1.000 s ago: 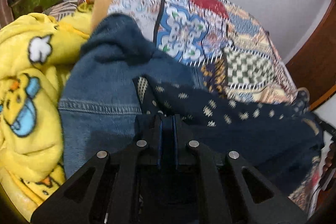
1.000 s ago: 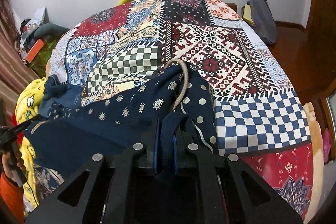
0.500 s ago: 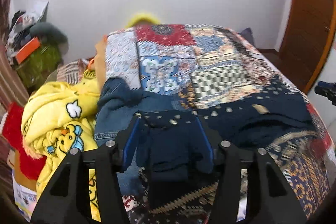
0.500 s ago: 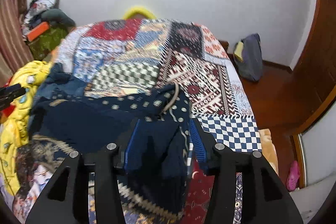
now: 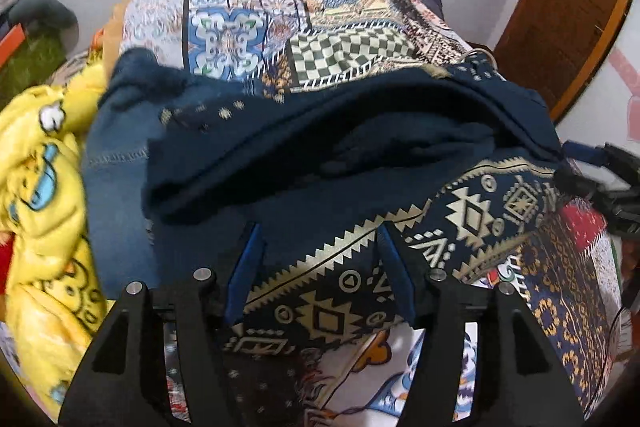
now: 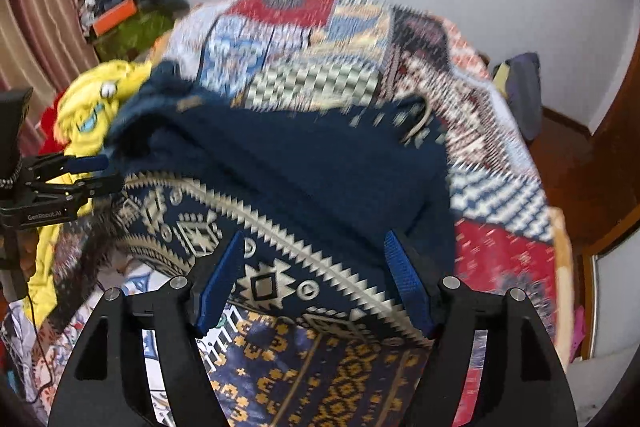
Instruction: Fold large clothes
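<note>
A large navy garment [image 5: 360, 131] with cream zigzag and diamond borders lies folded in a thick heap on the patchwork bedspread [image 5: 248, 27]. My left gripper [image 5: 317, 231] hovers over its near patterned edge; the jaws are opening and the blue pads [image 5: 244, 267] press on nothing. In the right wrist view the same garment [image 6: 320, 163] fills the middle. My right gripper [image 6: 314, 239] stands over its near border, jaws opening, and the cloth lies loose below them. Each gripper shows in the other's view, the right gripper [image 5: 600, 183] at the right edge and the left gripper [image 6: 76, 175] at the left.
A yellow cartoon blanket [image 5: 36, 167] and a blue denim piece [image 5: 116, 187] lie left of the garment. A wooden door [image 5: 560, 7] stands at the right. A dark bag [image 6: 520, 95] sits on the floor beyond the bed; a striped curtain [image 6: 40, 7] and clutter are at the left.
Both grippers were shut on navy cloth a second ago. They have let go, spread their jaws and drawn back toward the near edge, leaving the garment folded over.
</note>
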{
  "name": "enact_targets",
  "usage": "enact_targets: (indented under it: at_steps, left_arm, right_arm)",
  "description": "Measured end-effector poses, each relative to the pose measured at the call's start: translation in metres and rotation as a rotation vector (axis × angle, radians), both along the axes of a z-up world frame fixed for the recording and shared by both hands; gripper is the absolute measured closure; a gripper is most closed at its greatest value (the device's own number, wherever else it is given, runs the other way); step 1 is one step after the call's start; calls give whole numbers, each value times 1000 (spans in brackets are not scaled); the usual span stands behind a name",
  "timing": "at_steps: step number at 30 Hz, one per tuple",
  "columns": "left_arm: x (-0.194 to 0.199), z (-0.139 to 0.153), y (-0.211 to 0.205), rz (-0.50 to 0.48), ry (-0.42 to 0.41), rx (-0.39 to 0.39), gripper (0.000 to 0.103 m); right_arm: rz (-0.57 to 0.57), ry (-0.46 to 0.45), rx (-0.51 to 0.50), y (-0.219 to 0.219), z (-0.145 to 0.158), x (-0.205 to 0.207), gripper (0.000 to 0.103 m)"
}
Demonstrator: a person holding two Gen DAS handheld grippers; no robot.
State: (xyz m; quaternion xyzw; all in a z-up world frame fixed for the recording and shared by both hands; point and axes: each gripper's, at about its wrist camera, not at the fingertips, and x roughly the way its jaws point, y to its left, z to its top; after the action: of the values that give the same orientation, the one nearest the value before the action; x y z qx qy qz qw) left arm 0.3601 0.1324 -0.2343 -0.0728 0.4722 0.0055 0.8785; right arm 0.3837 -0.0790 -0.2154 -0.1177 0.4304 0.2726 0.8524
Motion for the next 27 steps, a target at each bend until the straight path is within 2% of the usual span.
enact_targets:
  at_steps: [3, 6, 8, 12, 15, 17, 19, 21, 23, 25, 27]
  left_arm:
    - [9, -7, 4, 23, -23, -40, 45]
    - [25, -11, 14, 55, -36, -55, 44]
    - [40, -16, 21, 60, -28, -34, 44]
    - [78, -31, 33, 89, 15, 64, 44]
    - [107, -27, 41, 86, 30, 187, 45]
    - [122, -17, 51, 118, 7, 309, 45]
    - [131, -5, 67, 168, -14, 381, 45]
    - [133, 7, 89, 211, -16, 340, 45]
    - [125, 18, 102, 219, -39, 253, 45]
    - [110, 25, 105, 211, -65, 202, 45]
    - [95, 30, 96, 170, -73, 179, 45]
  right_arm:
    - [-78, -81, -107, 9, -17, 9, 34]
    - [-77, -97, -120, 13, -23, 23, 27]
    - [-70, -103, -106, 16, -21, 36, 25]
    - [-83, -155, -118, 22, -14, 62, 25]
    - [-141, -224, -208, 25, -4, 102, 25]
    - [-172, -206, -219, 23, 2, 128, 25]
    - [-216, -158, -190, 18, 9, 150, 26]
    - [-262, -173, -162, 13, 22, 154, 26]
    - [-274, -239, -159, 11, 36, 144, 26]
    - [-279, -334, -139, 11, 53, 124, 25]
    - [-224, -323, -89, 10, 65, 109, 25]
